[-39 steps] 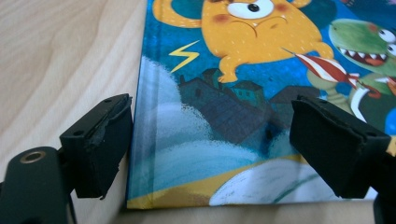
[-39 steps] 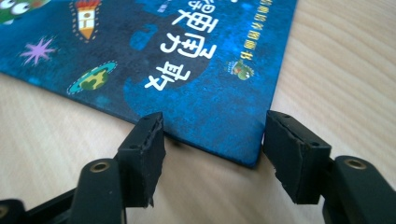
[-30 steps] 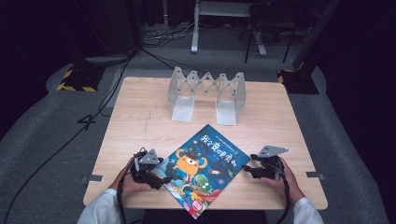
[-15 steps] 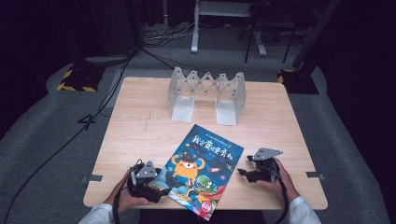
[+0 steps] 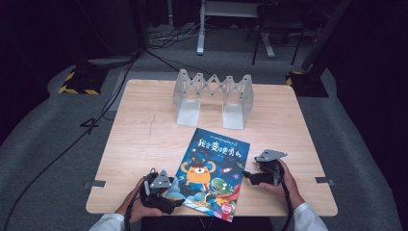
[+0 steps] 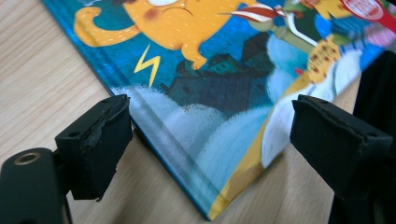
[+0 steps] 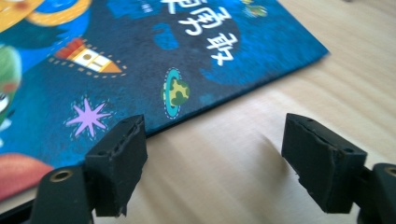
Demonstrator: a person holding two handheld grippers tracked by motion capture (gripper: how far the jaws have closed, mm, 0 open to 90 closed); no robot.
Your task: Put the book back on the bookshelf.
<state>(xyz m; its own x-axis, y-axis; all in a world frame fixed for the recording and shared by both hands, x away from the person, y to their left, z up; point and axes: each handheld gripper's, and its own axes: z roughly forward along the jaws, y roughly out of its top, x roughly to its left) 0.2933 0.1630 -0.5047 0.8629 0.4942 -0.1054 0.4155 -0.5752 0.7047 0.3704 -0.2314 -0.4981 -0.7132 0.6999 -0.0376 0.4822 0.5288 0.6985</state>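
Observation:
A children's picture book point(image 5: 211, 173) with a blue cover and an orange cartoon monster lies flat and slightly askew on the wooden table point(image 5: 139, 139), its near corner at the table's front edge. My left gripper point(image 5: 176, 193) is open at the book's near left corner. In the left gripper view that corner of the book point(image 6: 224, 70) lies between the spread jaws of the left gripper point(image 6: 210, 140). My right gripper point(image 5: 246, 176) is open beside the book's right edge. In the right gripper view the book point(image 7: 140, 56) reaches the left jaw, and bare wood lies in the right gripper's point(image 7: 215, 158) gap.
A grey accordion-style book rack point(image 5: 213, 98) stands at the far middle of the table. Bare tabletop lies to the left and right of the book. Cables, stands and dark floor surround the table.
The left gripper has dropped toward the near edge and closed in on the book's corner. The book has turned a little straighter. The right gripper has edged slightly left.

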